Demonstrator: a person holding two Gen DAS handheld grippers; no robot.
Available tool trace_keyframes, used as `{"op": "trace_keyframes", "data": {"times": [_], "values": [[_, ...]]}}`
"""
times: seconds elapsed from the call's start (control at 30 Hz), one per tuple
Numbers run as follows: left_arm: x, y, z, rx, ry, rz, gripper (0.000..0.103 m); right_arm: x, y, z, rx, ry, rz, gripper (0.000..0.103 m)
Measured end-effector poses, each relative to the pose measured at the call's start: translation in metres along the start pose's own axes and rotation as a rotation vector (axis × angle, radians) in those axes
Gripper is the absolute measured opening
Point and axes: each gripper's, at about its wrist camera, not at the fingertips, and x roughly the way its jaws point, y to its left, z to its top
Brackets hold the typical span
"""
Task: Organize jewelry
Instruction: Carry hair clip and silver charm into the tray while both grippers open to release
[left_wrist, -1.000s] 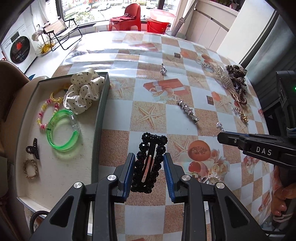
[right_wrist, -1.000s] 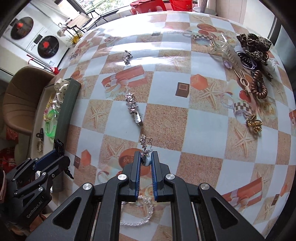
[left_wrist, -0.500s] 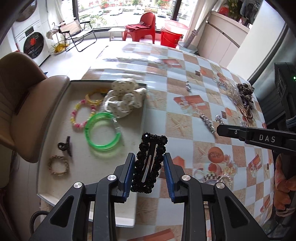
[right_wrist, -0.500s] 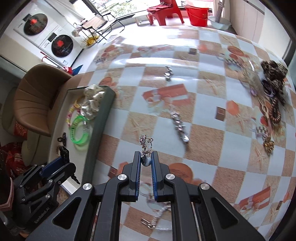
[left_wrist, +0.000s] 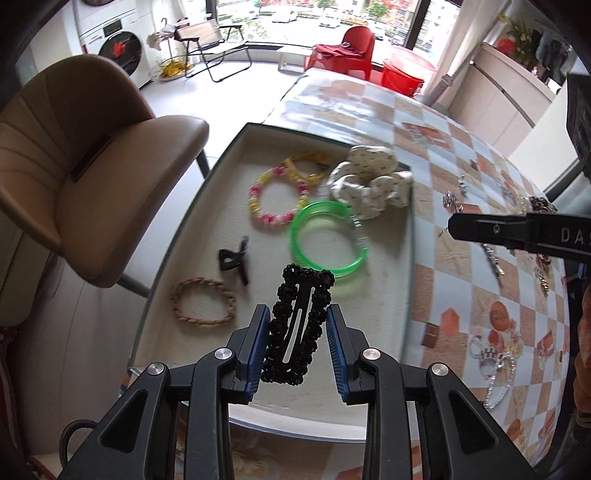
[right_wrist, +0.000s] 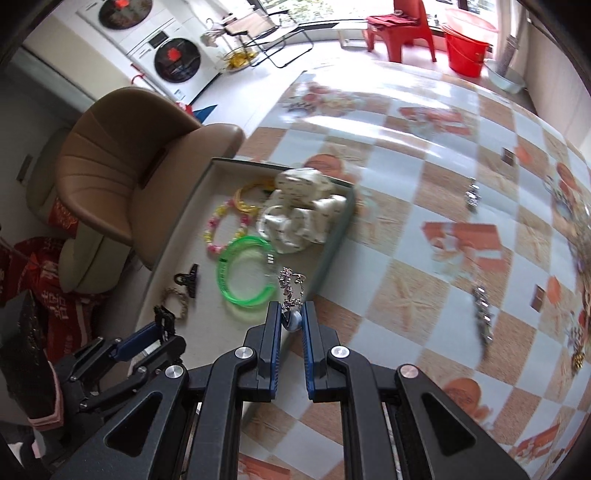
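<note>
Roughly by size, largest first:
Desk (left_wrist: 458, 236): lay under both tools, checked cloth with starfish print, loose jewelry scattered on it far to the right of the left tool.
Tray (left_wrist: 409, 280): sat on the desk's left edge, directly ahead of and below the left tool.
Left tool (left_wrist: 297, 334): hung over the tray's near end, blue pads clamped on the black beaded hair clip (left_wrist: 297, 325), which stood up between them, off the tray floor.
Right tool (right_wrist: 289, 325): hovered over the tray's right wall, jaws nearly closed, pinching a blue pendant (right_wrist: 291, 320) whose silver chain (right_wrist: 291, 286) rose ahead of the tips.
White scrunchie (left_wrist: 369, 181): far corner of the tray.
Green bangle (left_wrist: 327, 240): just ahead of the held clip.
Pink-and-yellow bead bracelet (left_wrist: 277, 195): beyond the bangle, leftward.
Braided ring (left_wrist: 203, 301): left of the left tool.
Black claw clip (left_wrist: 234, 258): just beyond the braided ring.
</note>
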Motion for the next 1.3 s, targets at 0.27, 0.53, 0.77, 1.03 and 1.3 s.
{"op": "trace_keyframes", "data": {"times": [0.27,0.53,0.77,1.03,1.3], "values": [[0.025,0.024,-0.004,-0.051,0.045,0.031,0.035,0.048,0.042,0.016,-0.076,0.058,0.015,0.012],[0.043,0.030,-0.009,-0.061,0.074,0.050,0.035,0.086,0.049,0.023,-0.068,0.110,-0.001,0.012],[0.050,0.028,-0.012,-0.056,0.089,0.060,0.035,0.108,0.047,0.023,-0.056,0.142,-0.016,0.012],[0.058,0.027,-0.011,-0.049,0.110,0.076,0.035,0.125,0.046,0.023,-0.031,0.163,-0.023,0.012],[0.060,0.024,-0.010,-0.040,0.118,0.094,0.035,0.124,0.047,0.023,-0.027,0.168,-0.018,0.013]]}}
